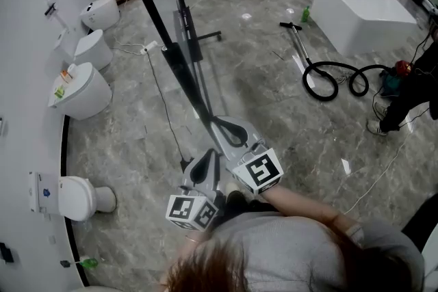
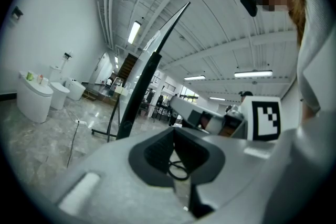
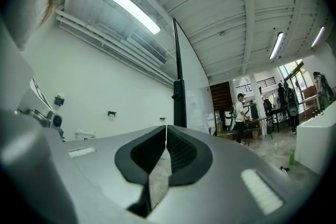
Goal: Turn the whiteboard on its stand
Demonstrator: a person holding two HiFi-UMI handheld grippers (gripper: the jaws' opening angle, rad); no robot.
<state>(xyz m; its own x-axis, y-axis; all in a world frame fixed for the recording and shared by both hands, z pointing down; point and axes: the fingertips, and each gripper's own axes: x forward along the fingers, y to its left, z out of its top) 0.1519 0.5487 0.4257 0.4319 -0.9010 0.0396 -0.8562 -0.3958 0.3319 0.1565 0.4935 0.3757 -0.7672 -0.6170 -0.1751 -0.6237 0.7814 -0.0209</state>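
Grey marble flooring [image 1: 274, 99] is seen under the whiteboard [image 1: 179, 68], which is viewed edge-on, mounted on its stand [image 1: 190, 37] mid-room. Toilets [image 1: 82, 89] are lined along the wall to its left. The right gripper [image 1: 220, 123] is positioned at the near end of the board's dark frame; contact cannot be confirmed. Its jaws are clenched together, with nothing gripped. The left gripper [image 1: 211, 157] is held just beside it, with its jaws likewise closed and empty.
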